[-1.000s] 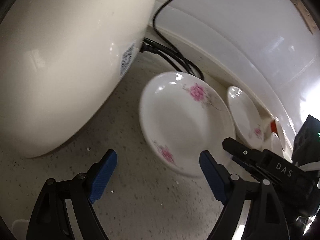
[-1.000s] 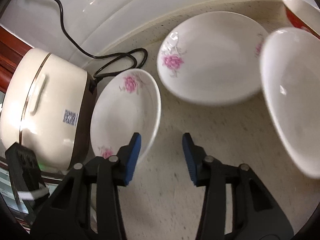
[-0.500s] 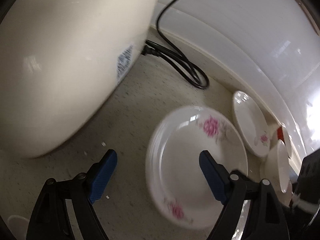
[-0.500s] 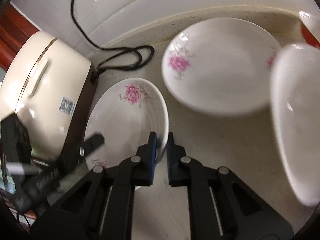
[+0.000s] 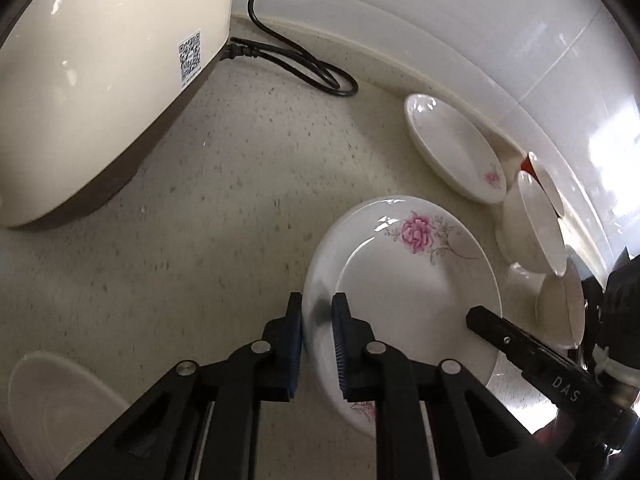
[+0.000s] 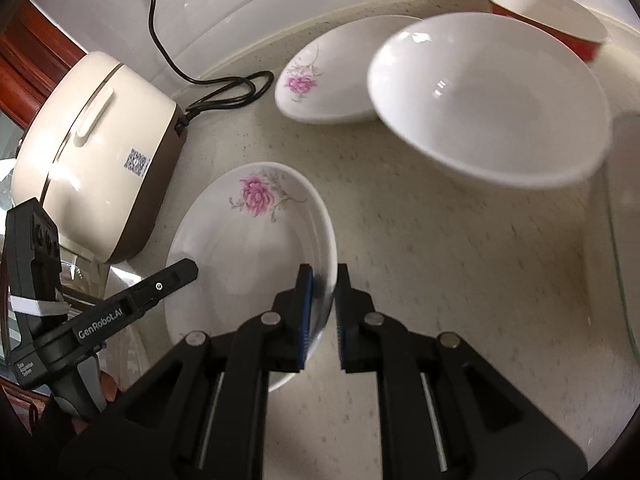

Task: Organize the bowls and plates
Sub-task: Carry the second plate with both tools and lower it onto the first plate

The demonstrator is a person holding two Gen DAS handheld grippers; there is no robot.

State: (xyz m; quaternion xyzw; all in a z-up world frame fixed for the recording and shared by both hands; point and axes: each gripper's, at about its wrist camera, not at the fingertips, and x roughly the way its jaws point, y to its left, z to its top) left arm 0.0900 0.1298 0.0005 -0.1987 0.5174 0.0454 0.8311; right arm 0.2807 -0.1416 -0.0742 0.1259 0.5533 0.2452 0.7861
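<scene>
A white plate with pink flowers (image 5: 412, 292) (image 6: 248, 248) is held between both grippers over the speckled counter (image 5: 240, 200). My left gripper (image 5: 316, 308) is closing on the plate's left rim, with the rim pinched between its blue pads. On the opposite rim sits my right gripper (image 6: 322, 280); its jaws are opening a little, and the rim is still between the pads. Each view shows a finger of the other gripper (image 5: 504, 336) (image 6: 172, 276) reaching over the plate. A second flowered plate (image 5: 452, 148) (image 6: 332, 76) lies by the wall.
A cream rice cooker (image 5: 100, 80) (image 6: 96, 152) stands at the left, its black cord (image 5: 296, 60) looped along the tiled wall. A white bowl (image 6: 488, 96) and a red bowl (image 6: 552, 12) crowd the right. Another white dish (image 5: 52, 408) lies near the front left. Glassware (image 6: 624, 240) edges the far right.
The left jaws went from wide apart to shut on the plate's rim. The right jaws also closed on its other rim. The plate has come away from the cooker and cord.
</scene>
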